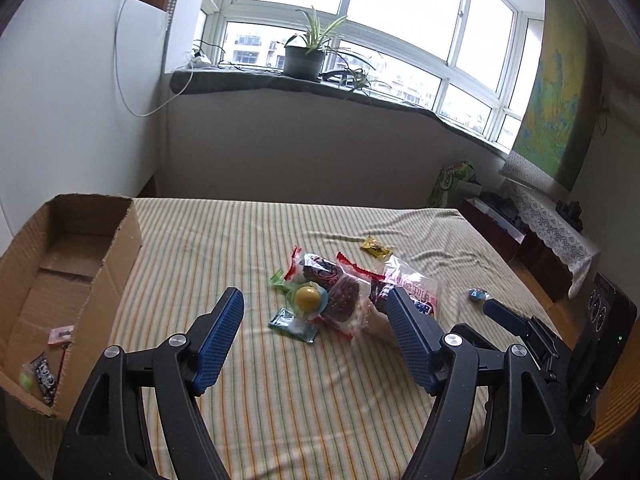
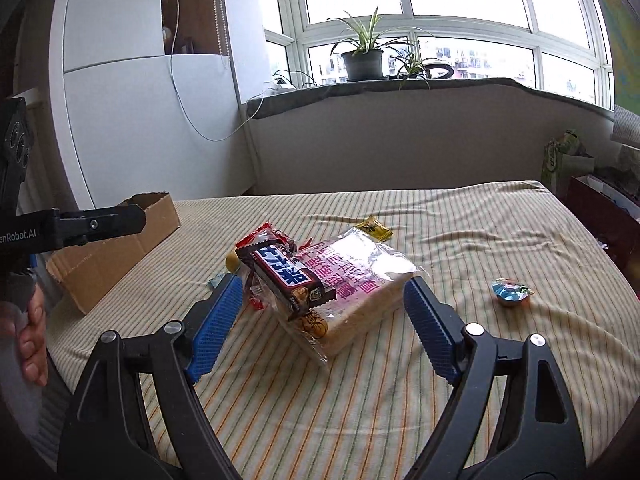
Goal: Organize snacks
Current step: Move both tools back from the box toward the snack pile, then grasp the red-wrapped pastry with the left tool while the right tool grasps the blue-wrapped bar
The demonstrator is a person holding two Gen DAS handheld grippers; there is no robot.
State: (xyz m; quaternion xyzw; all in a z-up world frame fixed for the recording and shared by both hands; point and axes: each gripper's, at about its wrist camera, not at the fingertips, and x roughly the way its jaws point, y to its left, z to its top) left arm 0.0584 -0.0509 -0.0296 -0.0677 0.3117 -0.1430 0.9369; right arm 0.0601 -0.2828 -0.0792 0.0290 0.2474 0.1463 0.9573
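A pile of snacks lies mid-bed: a yellow-topped jelly cup [image 1: 307, 298], a brown cake in clear wrap [image 1: 344, 300], a green packet [image 1: 292, 324], a chocolate bar [image 2: 286, 276] and a bread pack with pink print [image 2: 360, 280]. A yellow packet [image 1: 376, 247] and a small blue jelly cup [image 2: 511, 293] lie apart. My left gripper [image 1: 316, 304] is open, above and in front of the pile. My right gripper [image 2: 324, 284] is open, its fingers on either side of the bread pack and chocolate bar.
An open cardboard box [image 1: 100, 272] stands at the bed's left edge with a few snacks [image 1: 42, 372] inside. The striped bedsheet [image 1: 280, 400] is wrinkled at the far right. A windowsill with a potted plant [image 1: 306, 56] is behind. Low furniture [image 1: 540, 232] stands right.
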